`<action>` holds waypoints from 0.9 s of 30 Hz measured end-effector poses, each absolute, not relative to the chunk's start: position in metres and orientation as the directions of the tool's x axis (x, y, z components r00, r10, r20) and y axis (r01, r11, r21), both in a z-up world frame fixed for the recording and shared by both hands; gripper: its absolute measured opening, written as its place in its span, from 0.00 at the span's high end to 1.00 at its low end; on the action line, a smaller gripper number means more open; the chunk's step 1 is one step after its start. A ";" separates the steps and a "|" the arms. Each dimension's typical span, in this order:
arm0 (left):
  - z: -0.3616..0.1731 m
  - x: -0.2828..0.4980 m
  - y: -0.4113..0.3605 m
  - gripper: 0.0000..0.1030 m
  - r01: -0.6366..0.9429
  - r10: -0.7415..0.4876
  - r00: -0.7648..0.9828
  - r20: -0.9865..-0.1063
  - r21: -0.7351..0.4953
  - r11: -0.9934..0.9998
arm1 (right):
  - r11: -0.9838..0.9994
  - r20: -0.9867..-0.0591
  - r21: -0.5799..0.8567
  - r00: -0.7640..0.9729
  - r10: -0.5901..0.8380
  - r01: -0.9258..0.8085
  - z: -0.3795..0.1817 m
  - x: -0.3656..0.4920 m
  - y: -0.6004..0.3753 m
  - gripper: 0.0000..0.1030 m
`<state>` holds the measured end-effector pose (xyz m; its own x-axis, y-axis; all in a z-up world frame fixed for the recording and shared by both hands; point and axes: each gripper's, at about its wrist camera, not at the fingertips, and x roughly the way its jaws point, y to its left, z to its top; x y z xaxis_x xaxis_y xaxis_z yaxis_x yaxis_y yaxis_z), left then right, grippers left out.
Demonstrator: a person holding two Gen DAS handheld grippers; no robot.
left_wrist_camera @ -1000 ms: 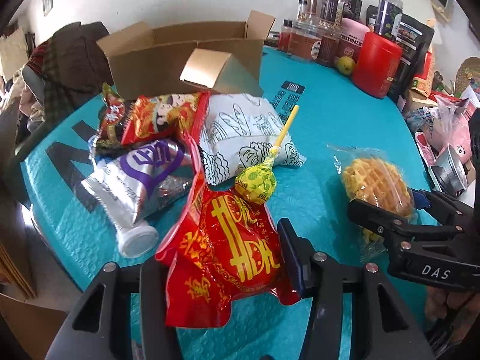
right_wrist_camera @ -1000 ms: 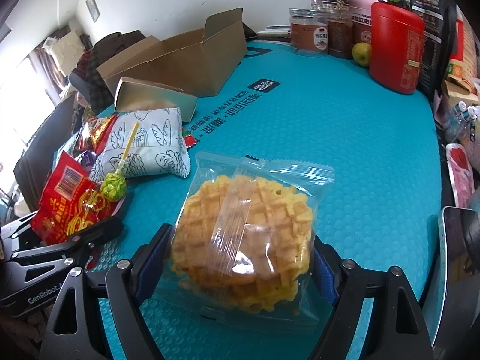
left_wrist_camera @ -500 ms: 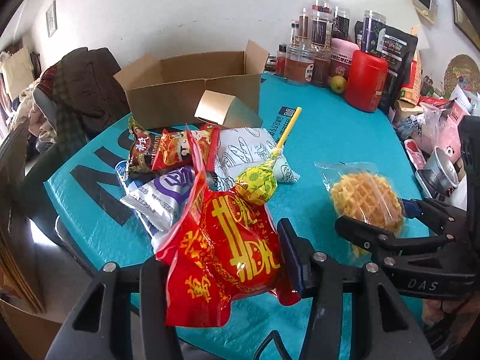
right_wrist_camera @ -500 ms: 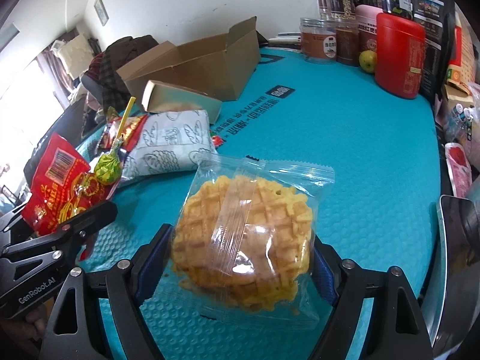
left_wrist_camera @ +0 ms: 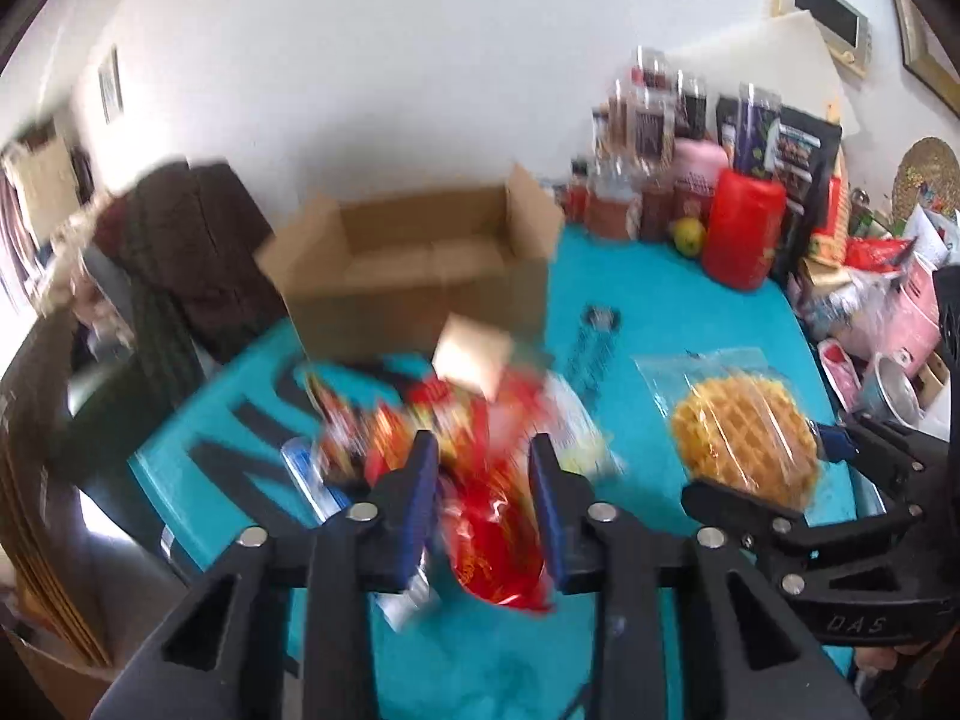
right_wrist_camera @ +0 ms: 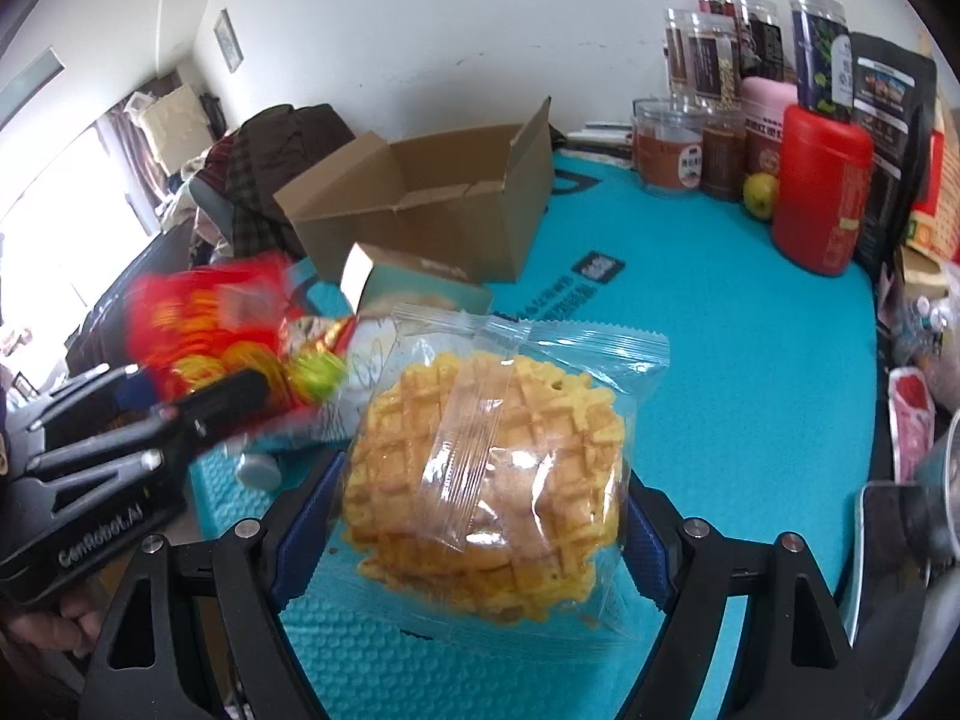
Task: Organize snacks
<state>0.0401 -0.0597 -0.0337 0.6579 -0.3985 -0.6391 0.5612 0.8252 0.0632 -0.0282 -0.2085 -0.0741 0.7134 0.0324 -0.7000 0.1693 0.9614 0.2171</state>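
My left gripper (left_wrist_camera: 483, 450) holds a red snack packet (left_wrist_camera: 492, 534) with gold print between its blue pads, and its jaws are closing on it; this view is blurred. In the right wrist view the left gripper (right_wrist_camera: 192, 375) carries the red packet (right_wrist_camera: 204, 324) above the table's left side. My right gripper (right_wrist_camera: 480, 480) is shut on a clear-wrapped waffle cake (right_wrist_camera: 486, 468), lifted off the teal mat (right_wrist_camera: 720, 330). The left wrist view shows that waffle (left_wrist_camera: 744, 444) in the right gripper (left_wrist_camera: 804, 465). An open cardboard box (right_wrist_camera: 432, 204) stands behind, empty as far as I see.
A small tan box (right_wrist_camera: 414, 282), a white bread bag (right_wrist_camera: 366, 354), a green lollipop (right_wrist_camera: 315, 372) and other packets lie in front of the cardboard box. A red canister (right_wrist_camera: 822, 192), jars (right_wrist_camera: 702, 138) and a green fruit (right_wrist_camera: 759, 195) line the far right. Clothes are piled on a chair (right_wrist_camera: 282, 150).
Both grippers have risen with their packets. The left jaws have come much closer together, squeezing the red packet. The snack pile now lies lower and farther off.
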 end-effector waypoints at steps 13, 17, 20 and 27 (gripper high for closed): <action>-0.067 0.061 -0.069 0.71 0.637 -0.504 0.455 -0.734 -0.127 0.760 | 0.953 -0.736 0.220 0.677 0.020 0.211 -0.082 -0.011 -0.225 0.19; -0.069 0.056 -0.056 0.71 0.610 -0.487 0.469 -0.737 -0.128 0.782 | 0.951 -0.748 0.215 0.663 0.014 0.222 -0.088 -0.016 -0.226 0.19; -0.067 0.053 -0.047 0.71 0.580 -0.466 0.492 -0.736 -0.123 0.806 | 0.950 -0.747 0.221 0.665 0.020 0.220 -0.088 -0.021 -0.226 0.19; -0.075 0.050 -0.030 0.71 0.516 -0.397 0.517 -0.759 -0.094 0.851 | 0.961 -0.741 0.209 0.671 0.033 0.184 -0.087 -0.024 -0.213 0.19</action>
